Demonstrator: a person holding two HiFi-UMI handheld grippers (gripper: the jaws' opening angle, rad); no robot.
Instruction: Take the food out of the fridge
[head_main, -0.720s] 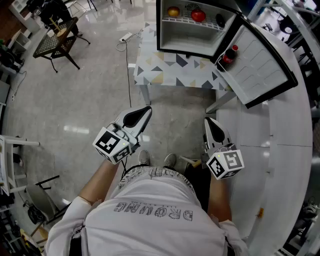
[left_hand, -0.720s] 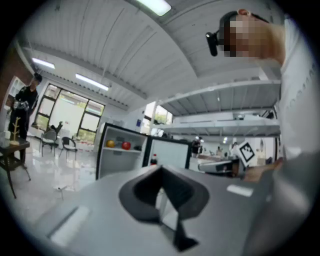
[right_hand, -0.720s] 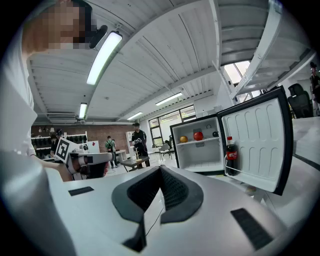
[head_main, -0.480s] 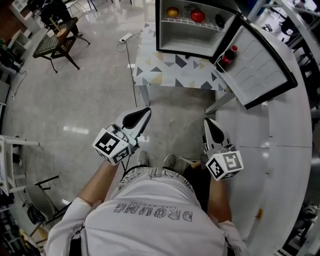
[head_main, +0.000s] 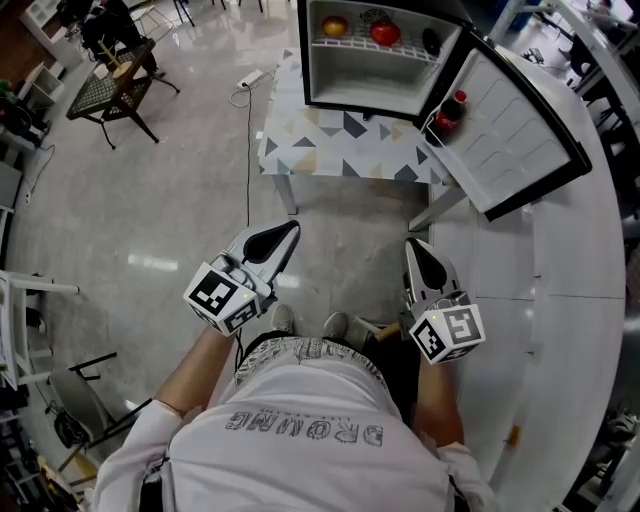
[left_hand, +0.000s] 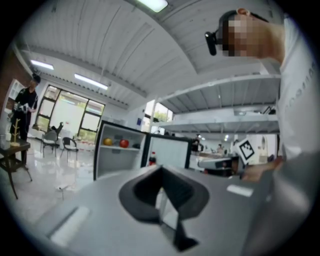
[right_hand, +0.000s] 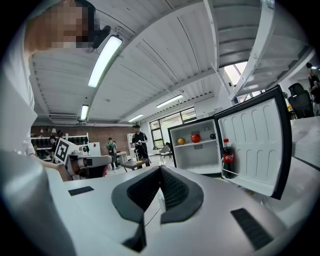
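Fridge (head_main: 360, 75) shifted slightly left in the head view. Left gripper (head_main: 290, 230) and right gripper (head_main: 417, 254): jaws together, empty. Shelf, left end to right: one yellow fruit (head_main: 333, 26), one red fruit (head_main: 385, 32), one dark item (head_main: 431, 42), unidentifiable; one cola bottle (head_main: 447, 112) in the door.

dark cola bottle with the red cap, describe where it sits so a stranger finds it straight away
Find the small black fridge standing open on the triangle-patterned table. The dark cola bottle stands alone in the rack of the white open door, unlike the round red fruit on the inner shelf.

Glossy, smooth floor (head_main: 150, 180); fridge (head_main: 365, 75) lined in smooth white plastic.
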